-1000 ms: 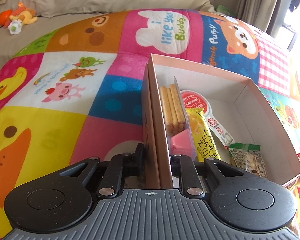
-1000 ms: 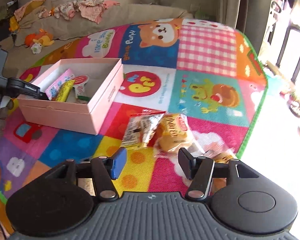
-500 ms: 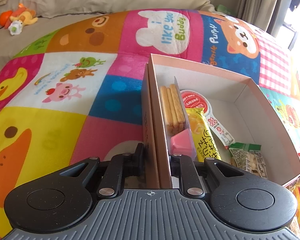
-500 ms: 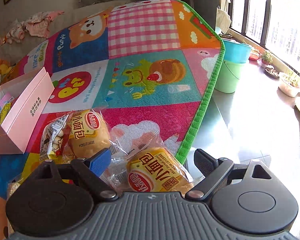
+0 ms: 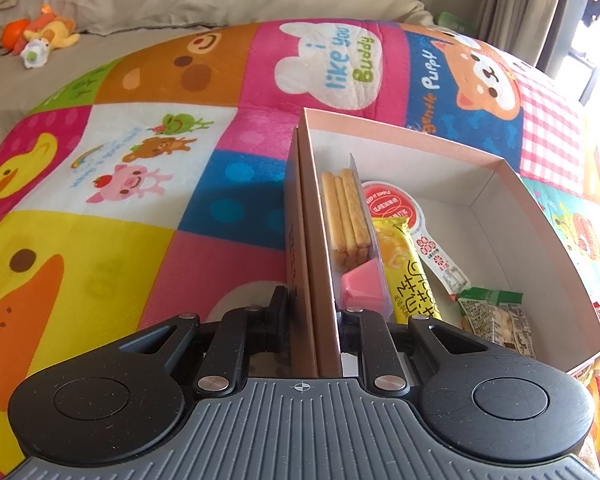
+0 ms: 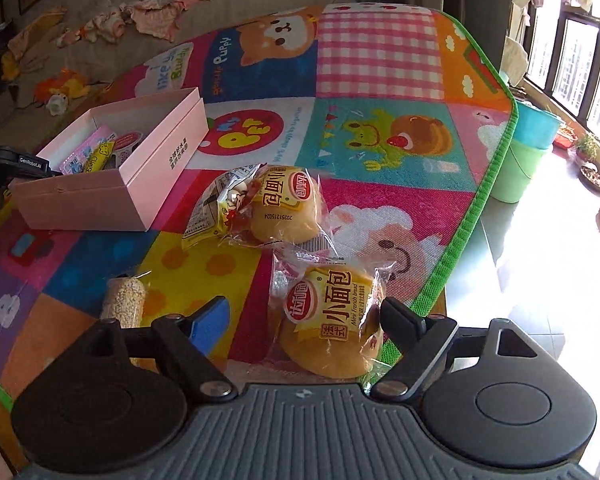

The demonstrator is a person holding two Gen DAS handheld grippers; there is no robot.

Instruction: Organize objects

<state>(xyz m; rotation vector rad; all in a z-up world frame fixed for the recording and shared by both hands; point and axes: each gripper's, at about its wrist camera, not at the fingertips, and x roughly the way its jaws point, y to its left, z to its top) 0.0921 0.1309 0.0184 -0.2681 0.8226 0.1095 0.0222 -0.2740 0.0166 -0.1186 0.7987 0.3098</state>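
On the cartoon play mat (image 6: 380,148), a pink box (image 6: 156,168) sits open-topped and serves as the collection point for loose snacks. The left gripper (image 5: 314,312) is clenched on the box's near side wall, one jaw outside and one inside; this grip most likely anchors the light cardboard so that it does not slide or tip while items are dropped in. Inside the box, a clear pack of biscuit sticks (image 5: 346,216) stands against the gripped wall, with a yellow snack bar (image 5: 410,276), a red-lidded cup (image 5: 392,204) and a green-topped packet (image 5: 496,316) lying beside it on the floor of the box. Well apart from the box, near the mat's green edge, a wrapped mini bread (image 6: 328,320) lies directly between the jaws of the right gripper (image 6: 304,320). Those jaws are closing from a wide spread; the right pad is at the wrapper's edge, the blue left pad stands clear, and no squeeze is visible. A second wrapped bread (image 6: 284,204) and a small printed packet (image 6: 216,208) lie touching each other between this bread and the box, and a pale grain bar (image 6: 124,300) rests just beside the left jaw. Judged from this layout, four items remain outside the box. The bread is soft, so only a gentle closure seems advisable.
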